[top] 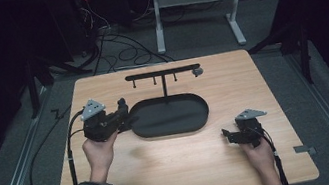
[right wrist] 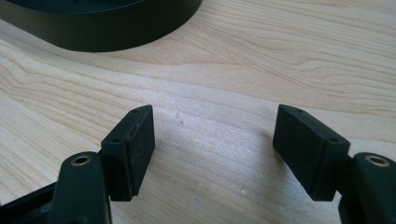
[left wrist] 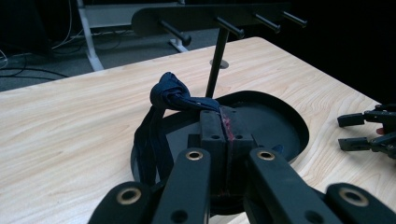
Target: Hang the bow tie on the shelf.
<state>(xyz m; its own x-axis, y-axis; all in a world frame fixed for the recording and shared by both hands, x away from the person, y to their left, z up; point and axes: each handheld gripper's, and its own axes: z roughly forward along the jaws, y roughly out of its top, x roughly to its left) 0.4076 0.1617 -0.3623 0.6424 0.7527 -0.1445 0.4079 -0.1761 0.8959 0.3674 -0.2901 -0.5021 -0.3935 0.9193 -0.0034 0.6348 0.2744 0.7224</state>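
Observation:
A dark blue fabric loop (left wrist: 170, 93) hangs from my left gripper (left wrist: 226, 123), whose jaws are shut on it, pressed together with a knotted end bulging up to the left. In the high view that left gripper (top: 122, 108) is at the left end of the black oval tray (top: 206, 111). A black rack (top: 162, 72) with several pegs rises on a thin post behind the tray. My right gripper (right wrist: 212, 149) stands open just over bare wood with nothing between its pads, and in the high view the right gripper (top: 228, 135) is to the tray's front right.
A small grey piece (top: 197, 72) sits at the rack's right end. The wooden table (top: 166, 173) ends near my forearms. Beyond its far edge are white desk legs (top: 158, 27) and cables (top: 120, 49) on the floor.

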